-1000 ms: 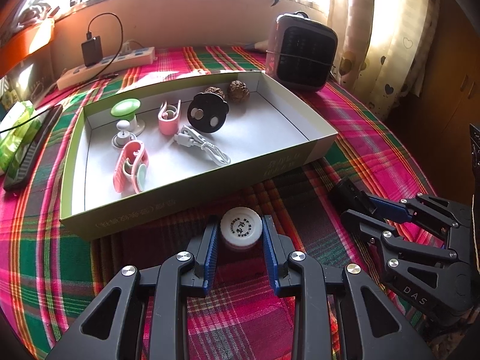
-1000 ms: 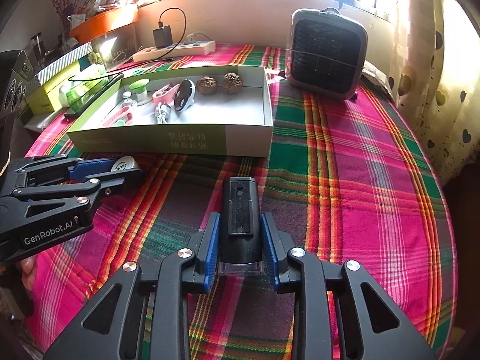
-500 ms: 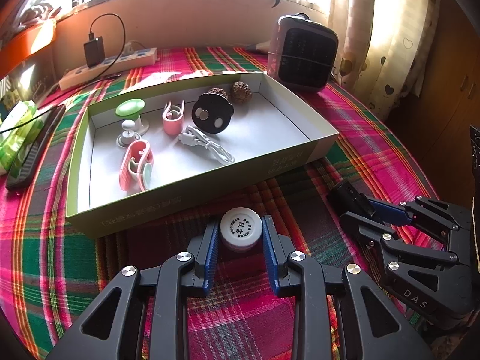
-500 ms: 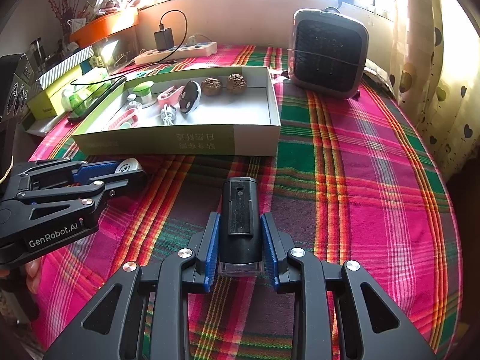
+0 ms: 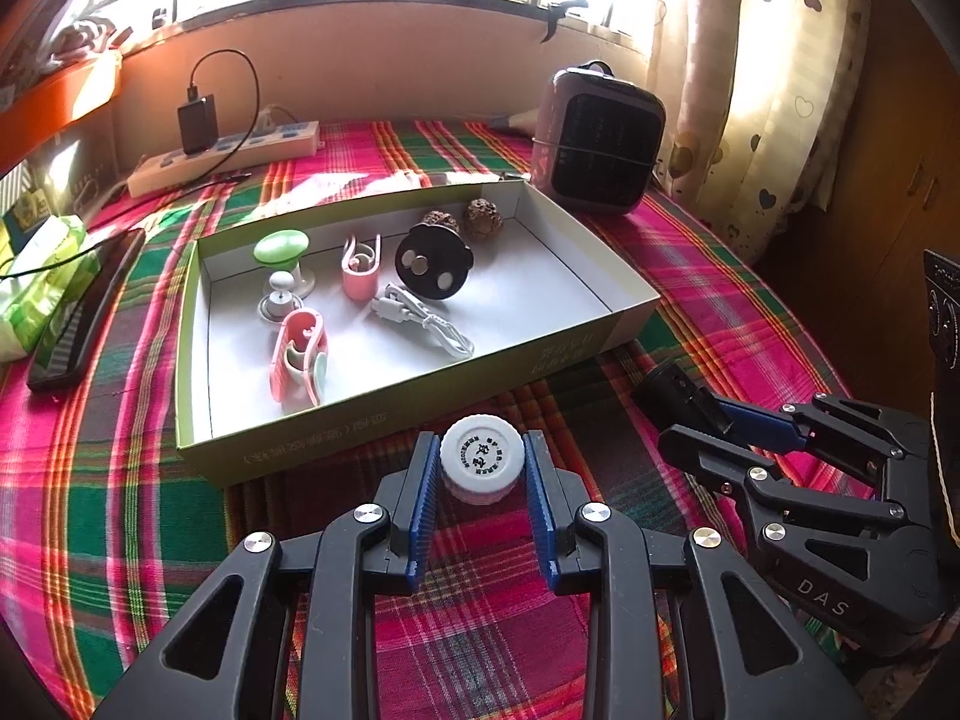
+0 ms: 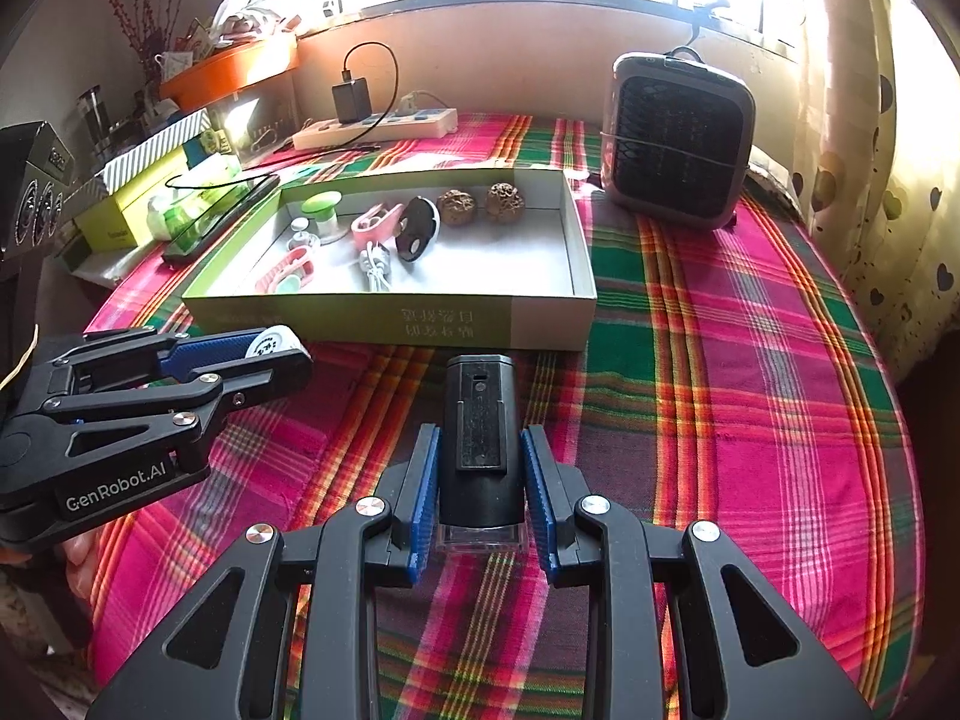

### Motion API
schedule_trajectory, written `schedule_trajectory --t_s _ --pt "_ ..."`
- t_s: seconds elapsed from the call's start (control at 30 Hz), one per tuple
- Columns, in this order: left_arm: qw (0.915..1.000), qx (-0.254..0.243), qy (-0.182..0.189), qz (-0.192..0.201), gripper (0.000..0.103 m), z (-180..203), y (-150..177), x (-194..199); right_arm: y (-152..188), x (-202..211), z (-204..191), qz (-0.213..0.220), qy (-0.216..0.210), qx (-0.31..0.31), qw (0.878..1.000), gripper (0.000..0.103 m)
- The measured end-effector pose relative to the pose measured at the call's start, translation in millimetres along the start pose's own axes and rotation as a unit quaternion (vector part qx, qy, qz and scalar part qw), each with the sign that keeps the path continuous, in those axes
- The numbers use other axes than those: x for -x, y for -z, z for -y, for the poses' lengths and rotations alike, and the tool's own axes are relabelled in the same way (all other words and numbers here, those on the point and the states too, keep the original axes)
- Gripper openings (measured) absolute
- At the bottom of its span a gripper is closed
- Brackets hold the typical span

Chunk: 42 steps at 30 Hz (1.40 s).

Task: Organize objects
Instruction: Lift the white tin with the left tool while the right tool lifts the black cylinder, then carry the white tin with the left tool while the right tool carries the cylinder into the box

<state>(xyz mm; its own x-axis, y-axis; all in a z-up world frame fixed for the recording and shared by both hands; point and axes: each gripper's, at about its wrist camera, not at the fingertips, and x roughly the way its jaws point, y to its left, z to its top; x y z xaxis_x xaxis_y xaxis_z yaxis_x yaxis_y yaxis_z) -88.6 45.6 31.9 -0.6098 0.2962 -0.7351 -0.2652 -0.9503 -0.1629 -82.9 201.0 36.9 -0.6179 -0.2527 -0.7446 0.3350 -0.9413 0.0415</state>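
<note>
- Your left gripper [image 5: 482, 471], angled downward, clamps a small white jar [image 5: 482, 464] just short of the green box [image 5: 384, 420].
- Your right gripper [image 6: 480, 483], likewise angled, clamps a black device [image 6: 480, 429]; "GenRobot.AI" shows on the left gripper.

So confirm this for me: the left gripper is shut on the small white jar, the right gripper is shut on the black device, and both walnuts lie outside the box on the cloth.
One thing is wrong: the walnuts lie inside the box, at its far end, as the left wrist view shows. The left gripper is shut on the small white jar, and the right gripper on the black device.
</note>
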Motion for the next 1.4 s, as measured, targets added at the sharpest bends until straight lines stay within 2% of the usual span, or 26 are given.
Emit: schedule_trajectory --t_s 0.7,1.4 --pt "0.9994 0.031 -0.014 0.011 0.026 -29 -31 -1 -57 -8 7 0.02 -0.015 0.002 1.0 0.029" --pt "0.9982 0.046 -0.037 -0.009 0.026 -47 -51 -35 -109 -75 31 -0.035 -0.018 -0.018 0.999 0.029"
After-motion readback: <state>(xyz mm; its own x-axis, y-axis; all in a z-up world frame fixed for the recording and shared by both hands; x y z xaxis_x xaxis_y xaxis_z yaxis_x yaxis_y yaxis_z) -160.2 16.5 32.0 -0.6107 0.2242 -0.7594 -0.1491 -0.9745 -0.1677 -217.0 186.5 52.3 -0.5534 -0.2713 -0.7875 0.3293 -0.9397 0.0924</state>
